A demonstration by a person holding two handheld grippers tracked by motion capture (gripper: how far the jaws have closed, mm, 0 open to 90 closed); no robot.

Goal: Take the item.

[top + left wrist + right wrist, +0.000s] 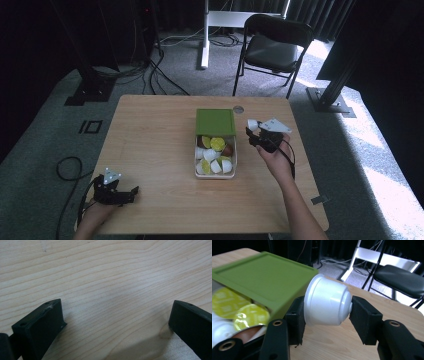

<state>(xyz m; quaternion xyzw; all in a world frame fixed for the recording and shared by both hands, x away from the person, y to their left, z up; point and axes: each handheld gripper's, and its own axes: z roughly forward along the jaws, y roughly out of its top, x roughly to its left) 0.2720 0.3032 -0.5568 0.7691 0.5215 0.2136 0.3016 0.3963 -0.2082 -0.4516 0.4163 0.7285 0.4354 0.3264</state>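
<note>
The right gripper point(326, 307) has its fingers point(296, 320) clamped on a white capsule point(327, 302), one black pad against the wide rim end and the other against the narrow base, so the capsule lies sideways between them, held above the table point(150, 150). Seen from the high view, this capsule point(252, 124) sits just off the right side of the green lid point(215, 122), clear of it. The lid lies slid toward the far end of an open box point(215, 176), covering that part, and the uncovered near part holds more capsules point(215, 156), white, yellow-green and brown, packed close together. In the right gripper view the lid's edge point(265, 280) stands immediately beside the held capsule, with yellow foil tops point(249, 316) showing under it; that side of the picture is blurred and the box's own wall is hard to make out. The right hand point(276, 159) reaches forward from the lower edge, forearm slanting up to the box's right side, a cable trailing along the wrist. The left gripper point(116, 192) rests at the near left corner of the table, well apart from the box, its fingers point(41, 327) spread wide over bare wood with nothing between them. The left hand point(95, 212) is partly cut off by the frame. Behind the table stand a folding chair point(274, 47) and loose cables point(150, 70) on the floor.
</note>
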